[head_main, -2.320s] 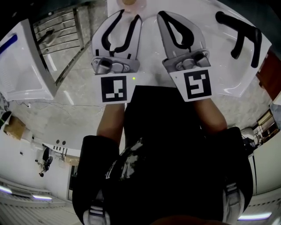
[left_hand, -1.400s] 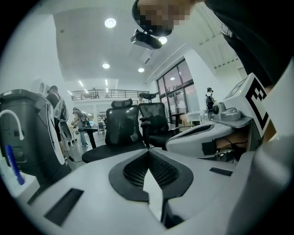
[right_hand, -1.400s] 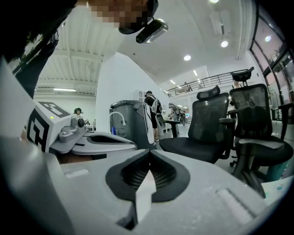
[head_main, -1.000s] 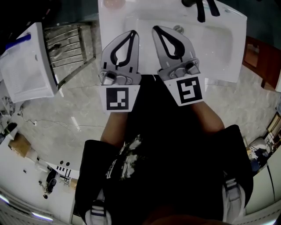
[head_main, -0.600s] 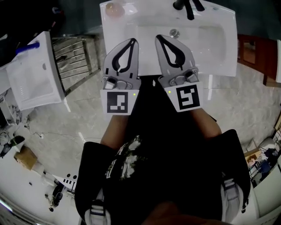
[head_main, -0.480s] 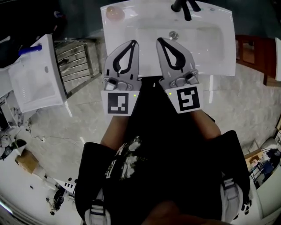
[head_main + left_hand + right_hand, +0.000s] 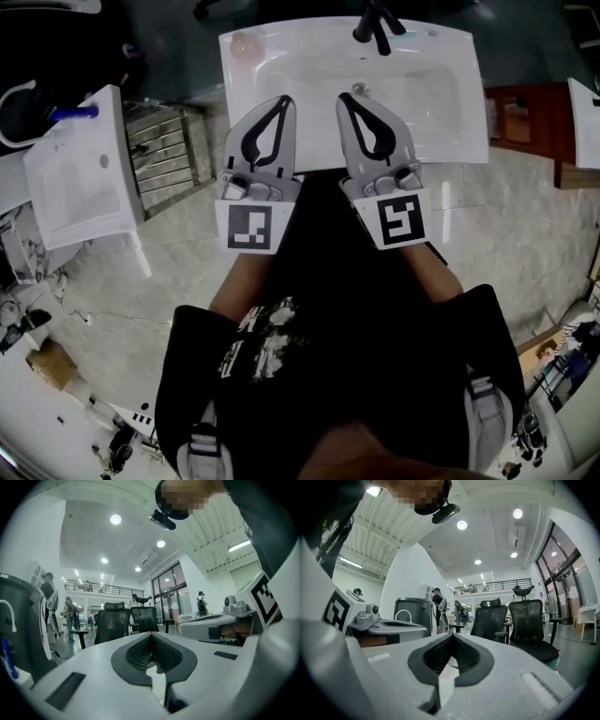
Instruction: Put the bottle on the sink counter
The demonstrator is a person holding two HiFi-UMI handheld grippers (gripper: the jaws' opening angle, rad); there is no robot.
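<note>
In the head view, both grippers are held side by side in front of my body, tips toward the white sink [image 7: 441,112]. My left gripper [image 7: 284,99] is shut with nothing between its fingers. My right gripper [image 7: 343,97] is likewise shut and empty. A small pinkish round thing [image 7: 244,44], possibly the bottle seen from above, stands on the sink counter's far left corner, well apart from both grippers. In the left gripper view the left gripper [image 7: 151,635] has its jaws closed, and in the right gripper view the right gripper [image 7: 452,634] does too; both point out into the room.
A black faucet [image 7: 373,21] stands at the sink's far edge, a drain [image 7: 357,89] in the basin. A white unit [image 7: 80,178] and metal rack [image 7: 169,150] stand left, wooden furniture [image 7: 525,122] right. Office chairs [image 7: 115,623] show in the gripper views.
The sink has slid up and shrunk in the head view as the view pulled back from it. Both grippers stayed shut and side by side.
</note>
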